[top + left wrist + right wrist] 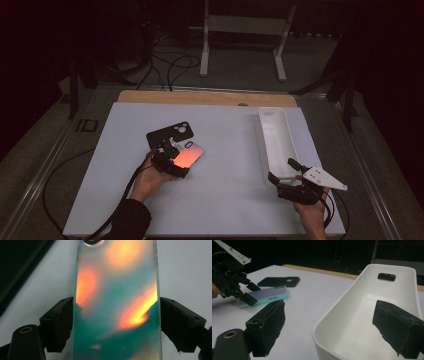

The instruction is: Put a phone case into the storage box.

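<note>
Iridescent phone case (116,302) clamped in left gripper (170,159); one black case (171,132); right gripper (295,187) released.

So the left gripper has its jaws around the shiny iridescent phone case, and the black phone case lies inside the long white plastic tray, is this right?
Not quite. The black phone case lies on the white table, beside the shiny iridescent phone case and far from the long white plastic tray, as the high view shows. The left gripper does have its jaws around the iridescent case.

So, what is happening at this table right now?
A person works with two hand-held grippers. The left gripper has its jaws on either side of an iridescent phone case lying on the white board, next to a black phone case. The right gripper waits open at the near end of an empty white tray.
</note>
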Demonstrator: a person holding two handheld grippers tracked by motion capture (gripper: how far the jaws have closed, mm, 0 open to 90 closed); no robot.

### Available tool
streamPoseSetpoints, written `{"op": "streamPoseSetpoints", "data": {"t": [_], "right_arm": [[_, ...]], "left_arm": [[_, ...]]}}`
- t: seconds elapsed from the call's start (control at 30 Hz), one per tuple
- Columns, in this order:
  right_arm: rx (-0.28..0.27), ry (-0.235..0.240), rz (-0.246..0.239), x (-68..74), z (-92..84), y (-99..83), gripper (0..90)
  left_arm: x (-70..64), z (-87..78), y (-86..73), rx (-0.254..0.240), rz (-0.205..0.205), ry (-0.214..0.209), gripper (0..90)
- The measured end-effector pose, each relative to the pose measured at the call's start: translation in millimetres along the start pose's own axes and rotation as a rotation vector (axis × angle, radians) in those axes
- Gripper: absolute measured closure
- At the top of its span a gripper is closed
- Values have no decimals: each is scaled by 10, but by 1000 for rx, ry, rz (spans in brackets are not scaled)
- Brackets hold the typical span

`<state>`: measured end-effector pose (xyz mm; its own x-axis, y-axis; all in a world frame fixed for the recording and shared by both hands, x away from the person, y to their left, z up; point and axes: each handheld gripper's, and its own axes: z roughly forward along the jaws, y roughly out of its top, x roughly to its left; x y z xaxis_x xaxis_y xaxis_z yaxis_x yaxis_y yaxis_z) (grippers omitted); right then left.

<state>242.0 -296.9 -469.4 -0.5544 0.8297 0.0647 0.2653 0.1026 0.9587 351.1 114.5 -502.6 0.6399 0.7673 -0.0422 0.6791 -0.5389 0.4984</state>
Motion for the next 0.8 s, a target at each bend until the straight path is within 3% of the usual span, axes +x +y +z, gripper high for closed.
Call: {"op": "streamPoseSetpoints", "data": {"t": [0.37, 0.57, 0.8], "right_arm": [[11, 19, 16, -17, 23, 123, 108], [28, 63, 16, 17, 113, 239, 107], [32, 147, 10, 145, 292, 433, 100]], "left_arm": [[-57, -213, 40, -96, 10, 30, 171], [-138, -368, 110, -155, 46, 37, 171], [-304, -513, 201, -218, 98, 31, 171]]}}
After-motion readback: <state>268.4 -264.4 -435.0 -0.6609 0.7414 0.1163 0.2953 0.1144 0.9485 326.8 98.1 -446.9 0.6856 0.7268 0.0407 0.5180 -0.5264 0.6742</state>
